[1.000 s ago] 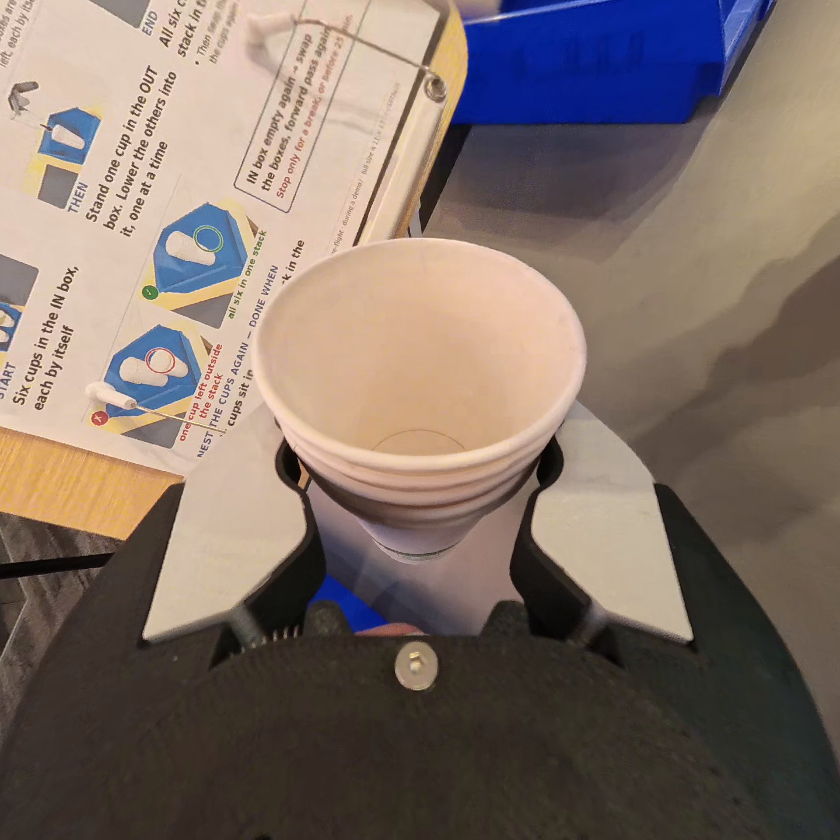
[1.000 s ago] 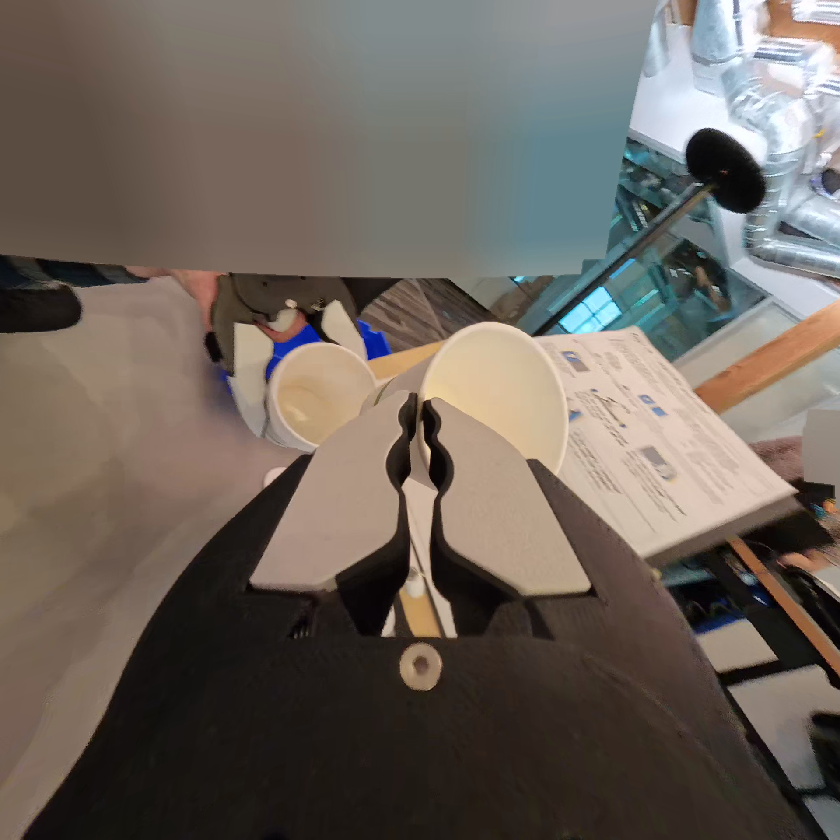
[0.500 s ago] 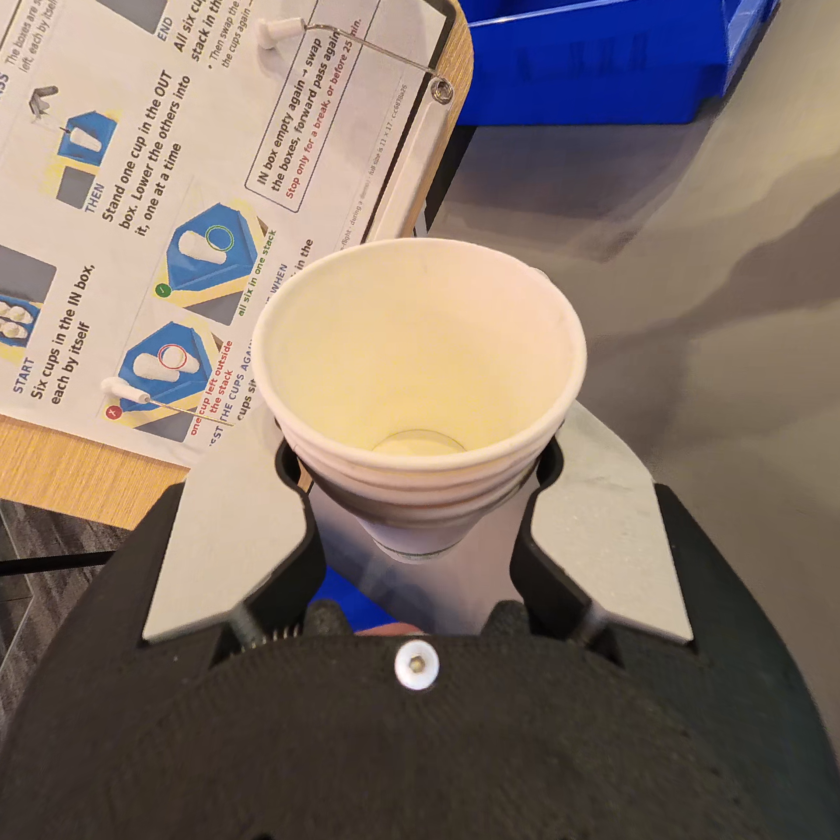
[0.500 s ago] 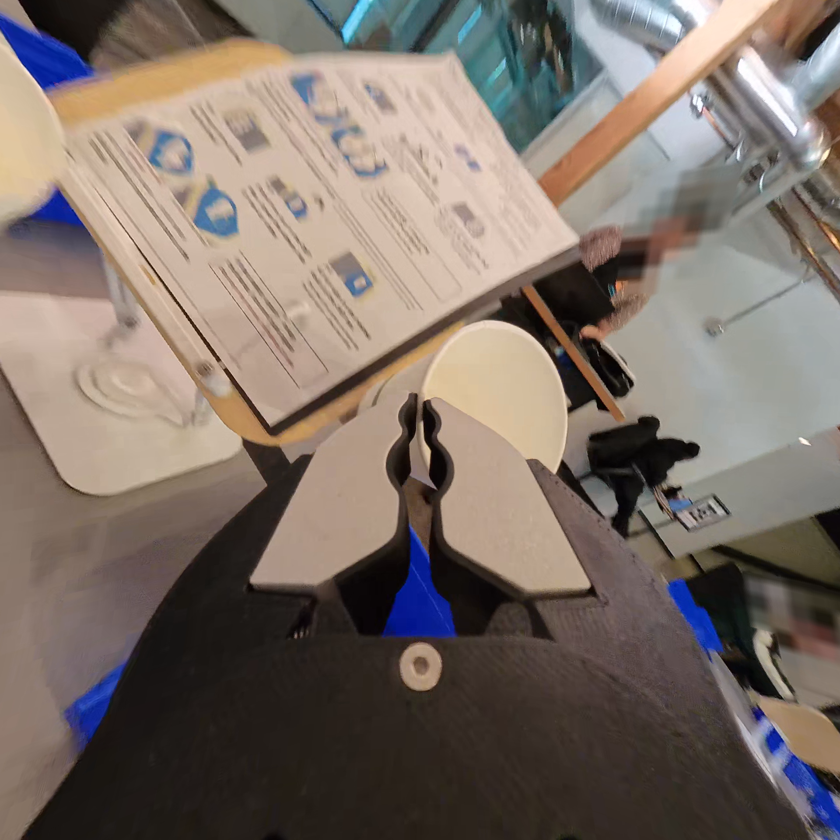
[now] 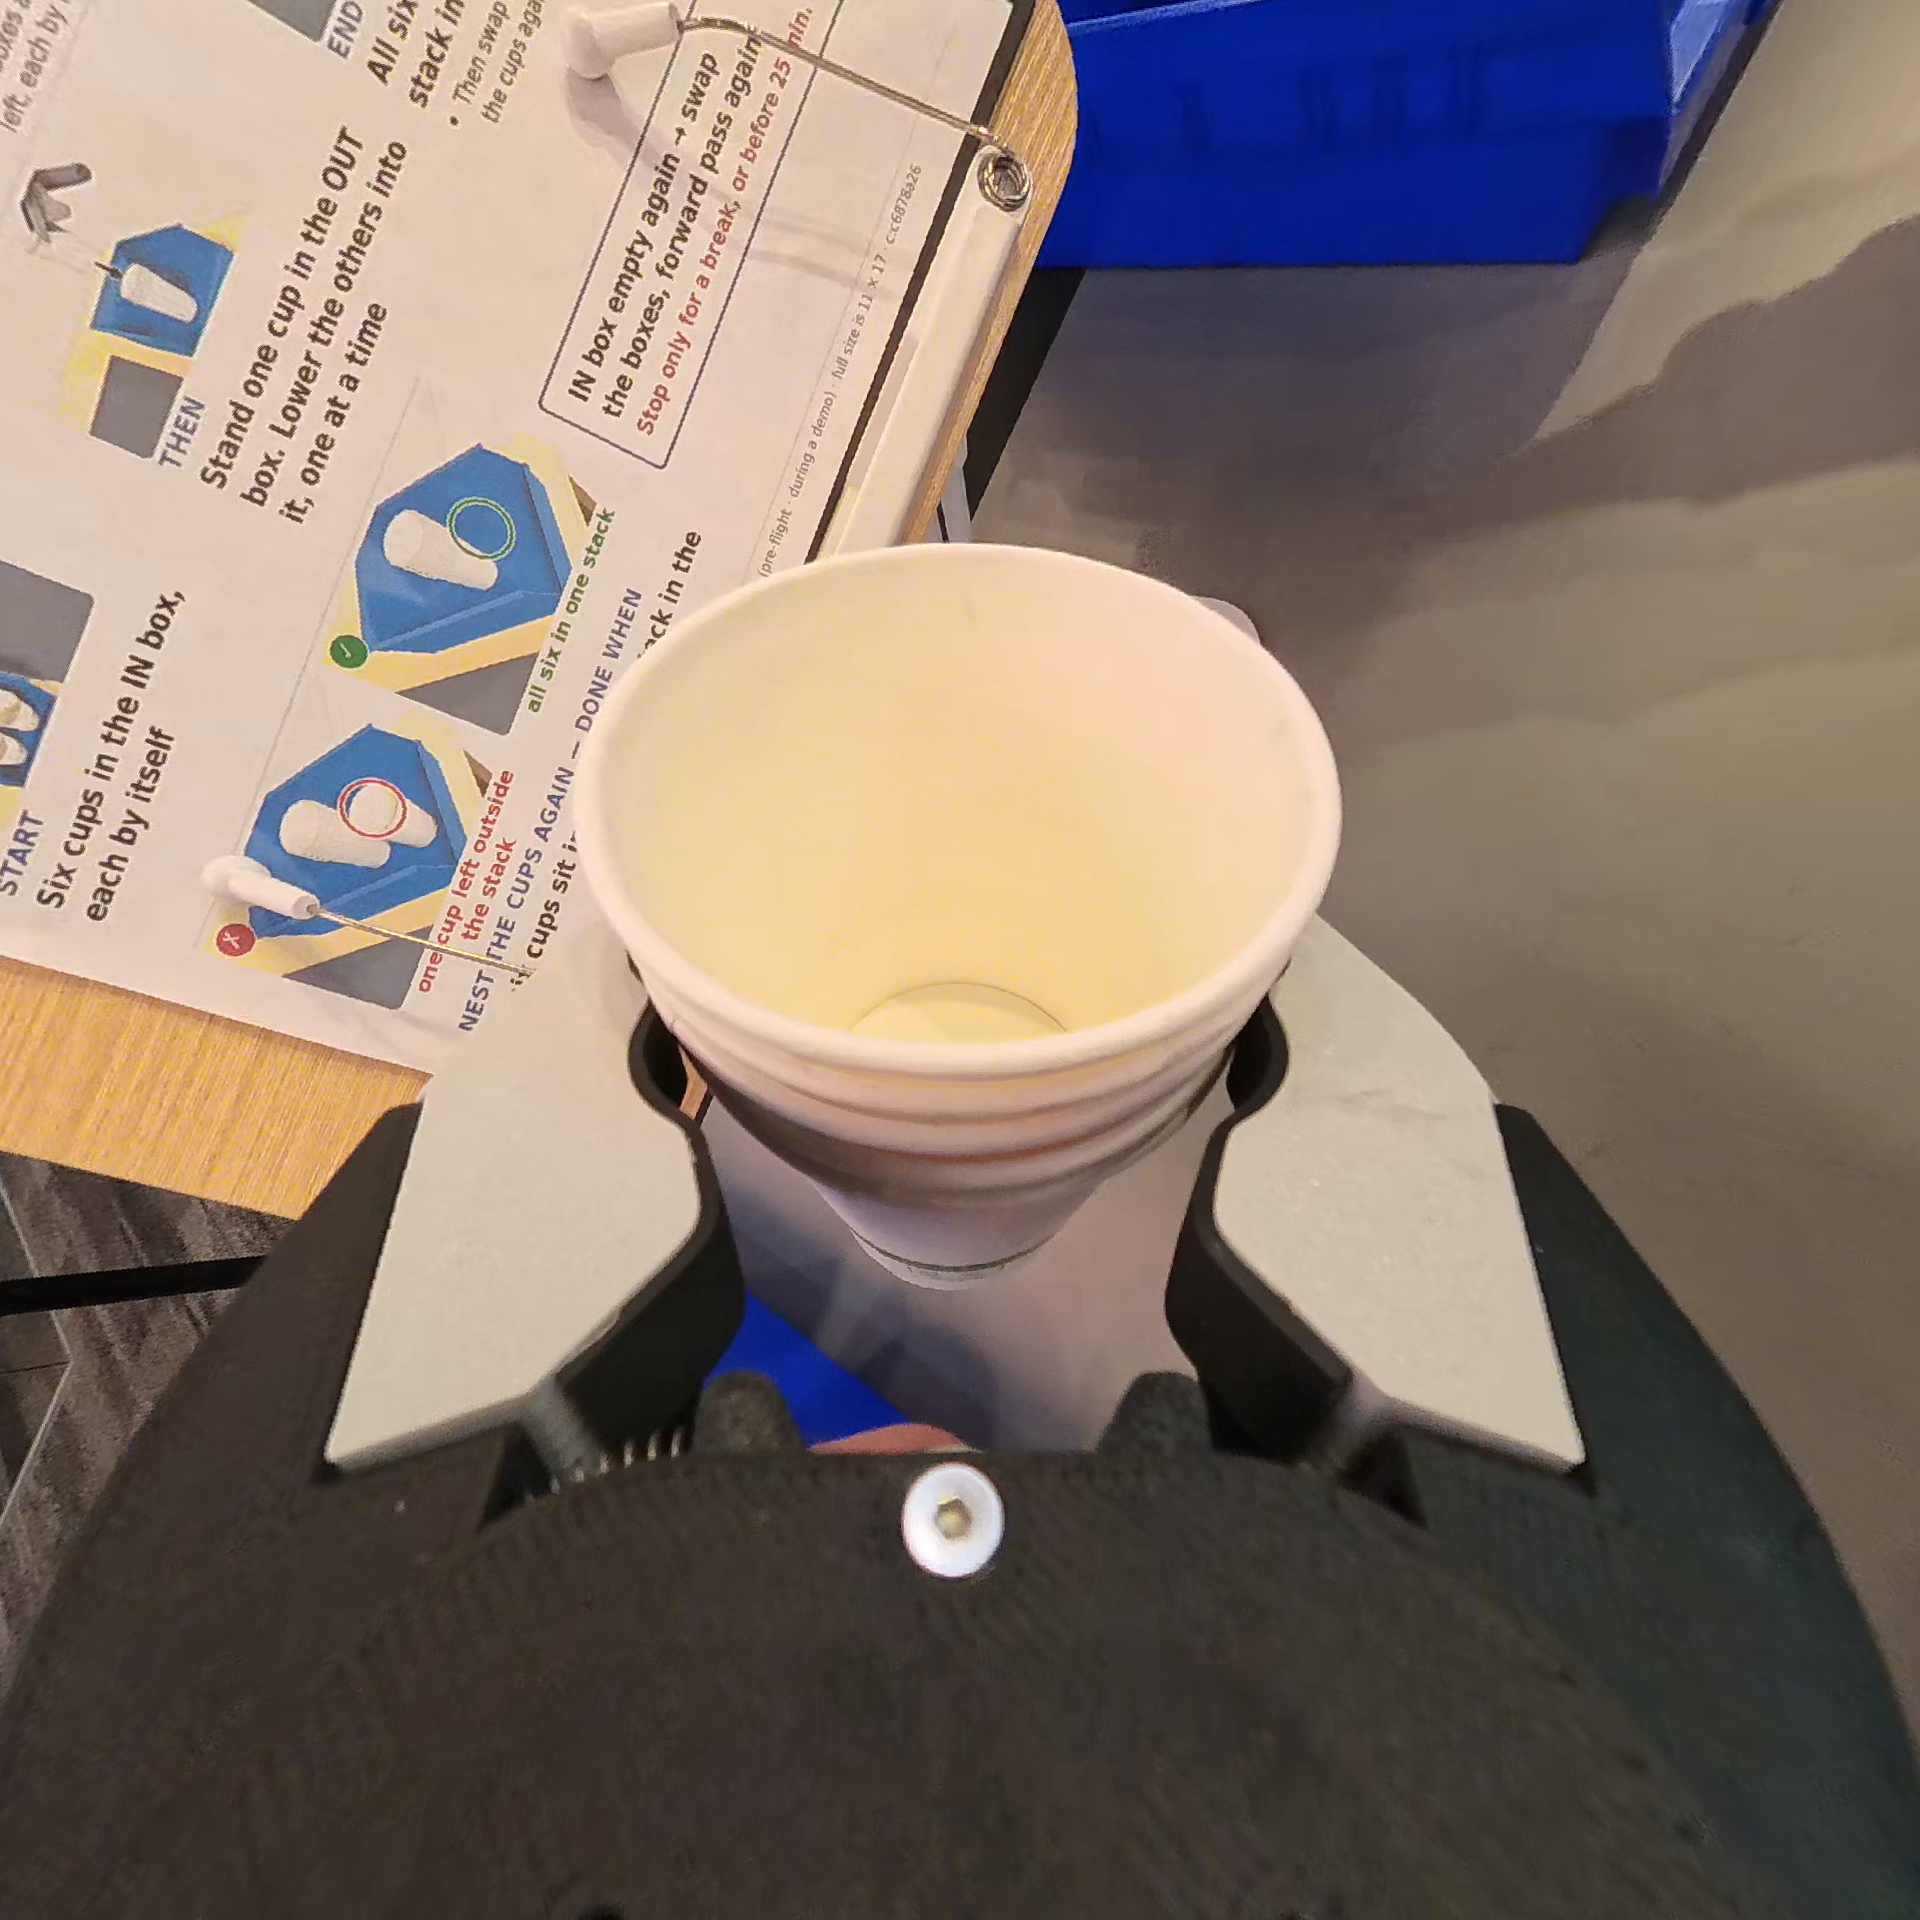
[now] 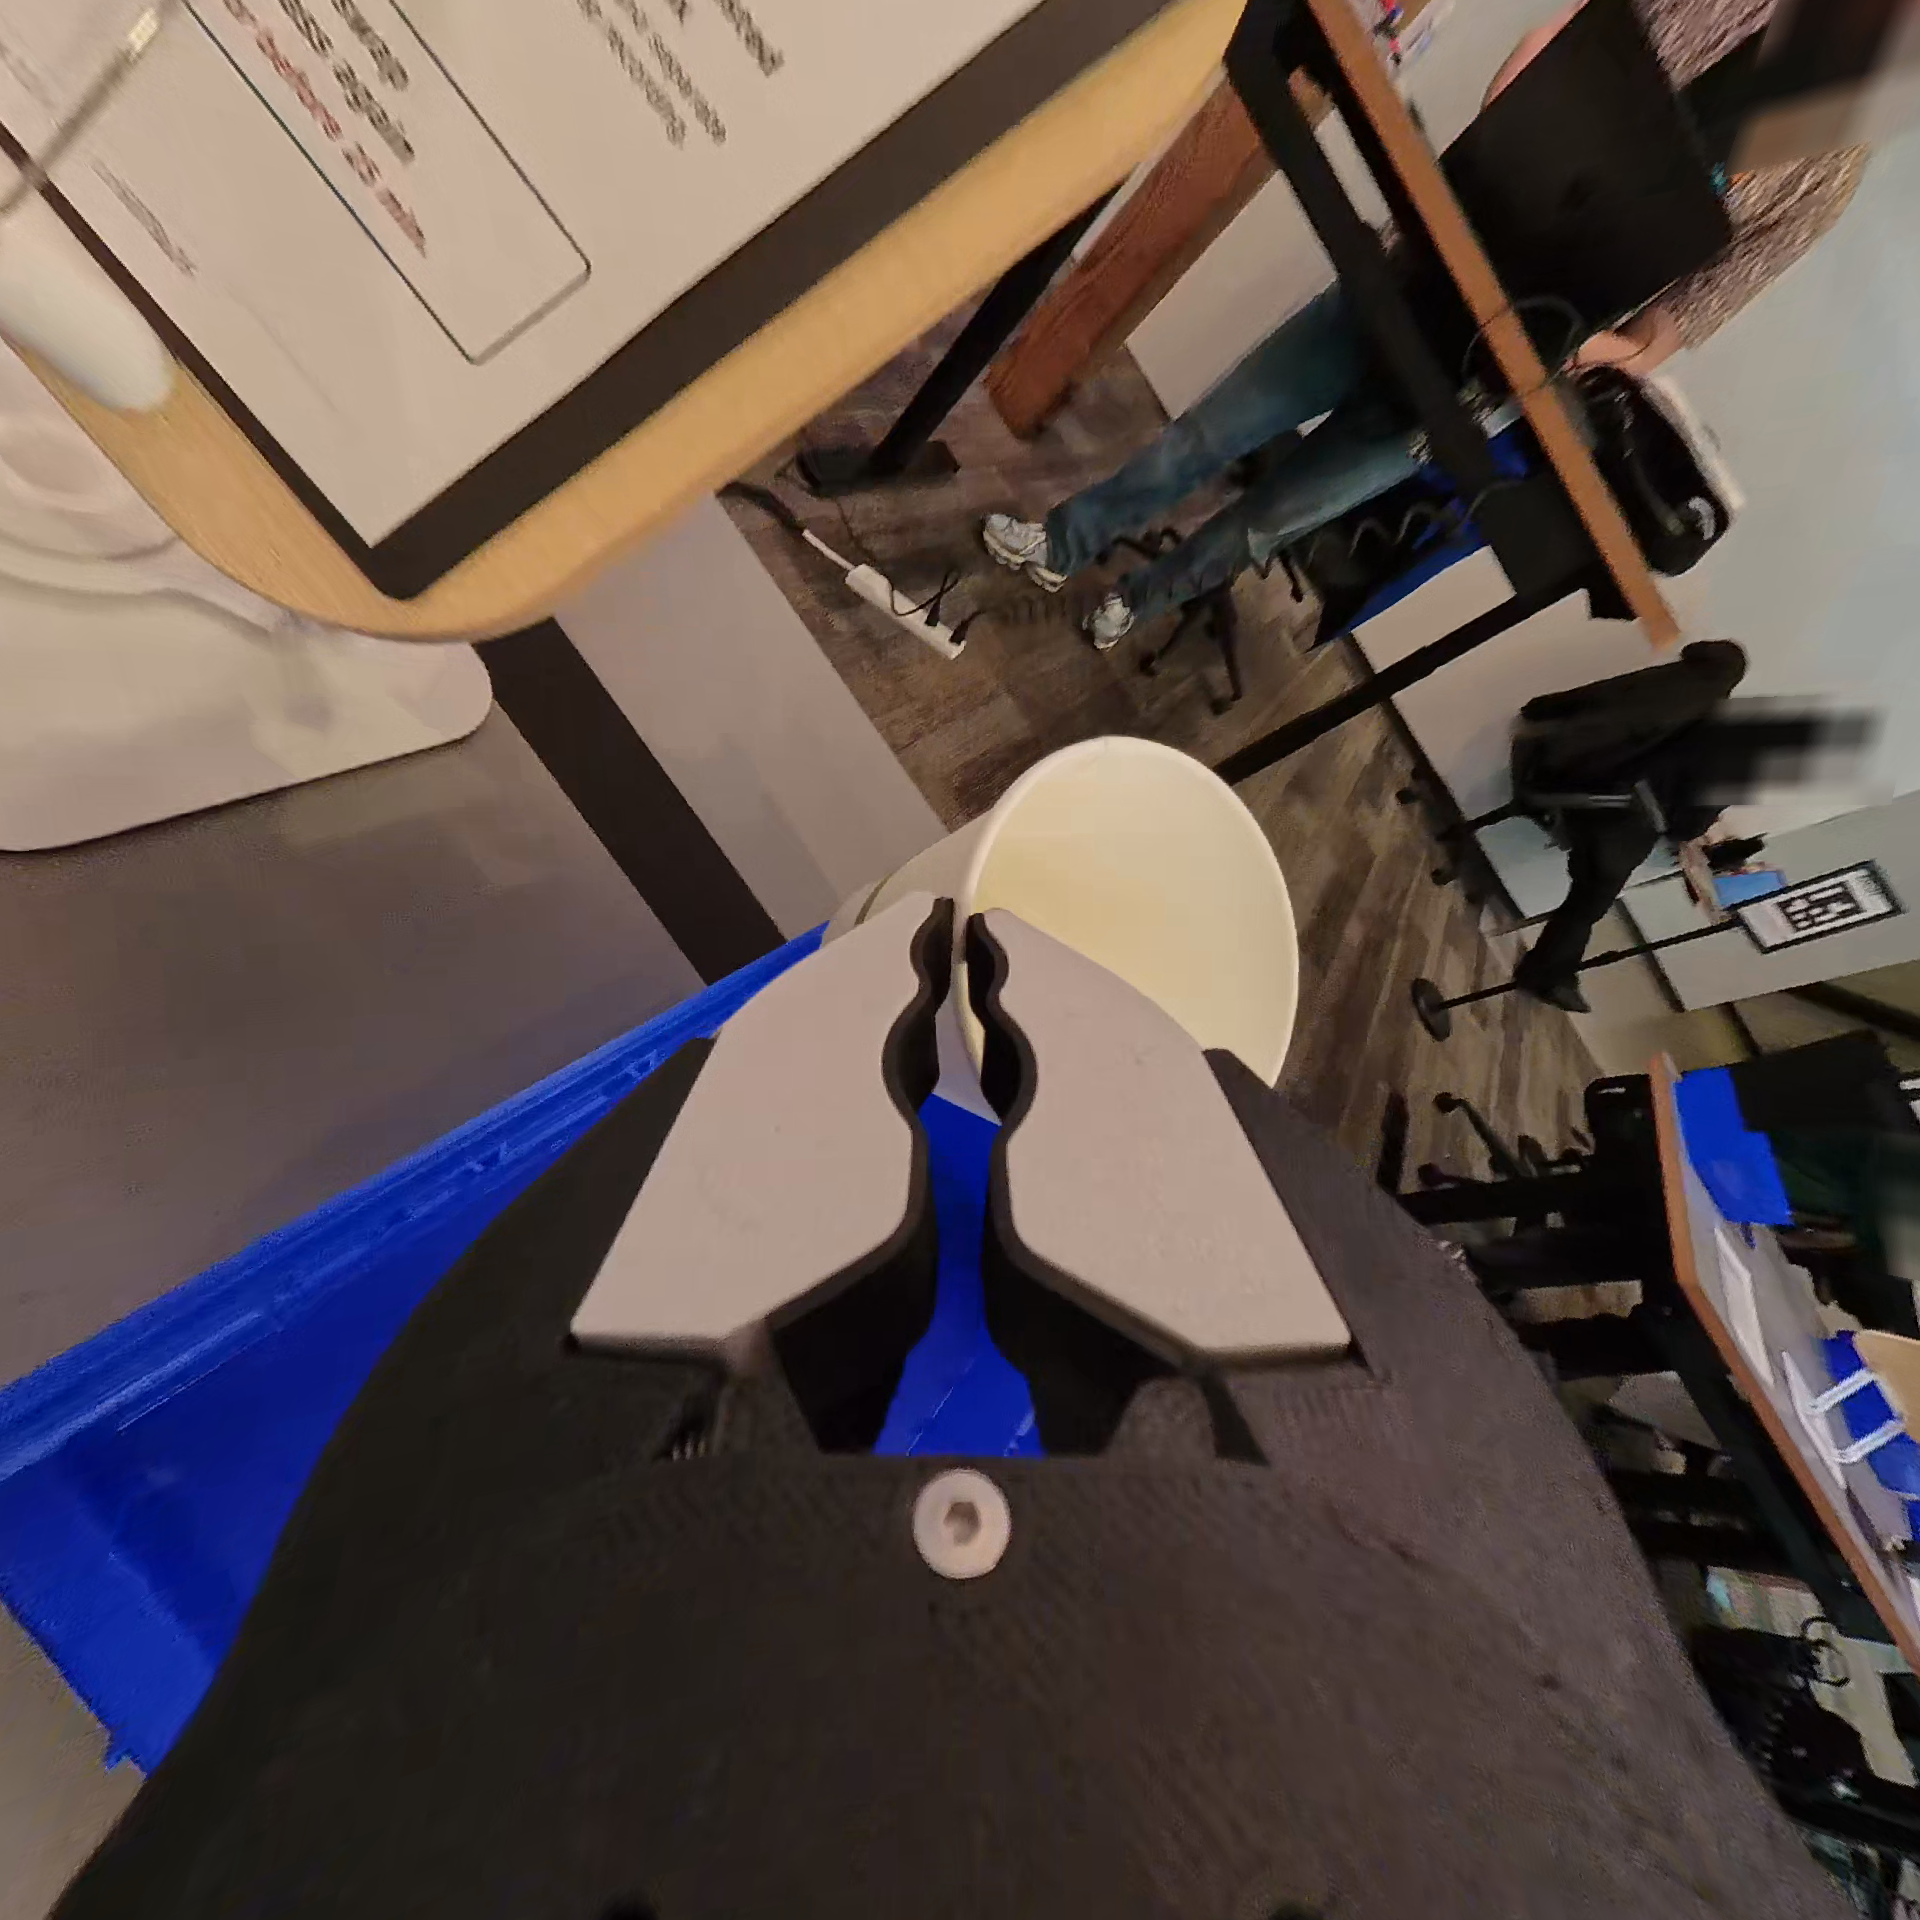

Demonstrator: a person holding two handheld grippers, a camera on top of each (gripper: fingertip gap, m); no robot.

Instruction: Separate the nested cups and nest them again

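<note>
A grey tabletop (image 5: 1558, 727) carries a blue plastic bin (image 5: 1351, 125) and a wooden board with a printed instruction sheet (image 5: 312, 416). Above it the left gripper (image 5: 956, 1039) clasps a nested stack of white paper cups (image 5: 956, 1122) by the sides, just under the rims. The right gripper (image 6: 958, 925) pinches the wall of one single white paper cup (image 6: 1143, 894) over the bin edge. Likely light, thin-walled, easily crushed; gentle hold near the stiffer rolled rim
</note>
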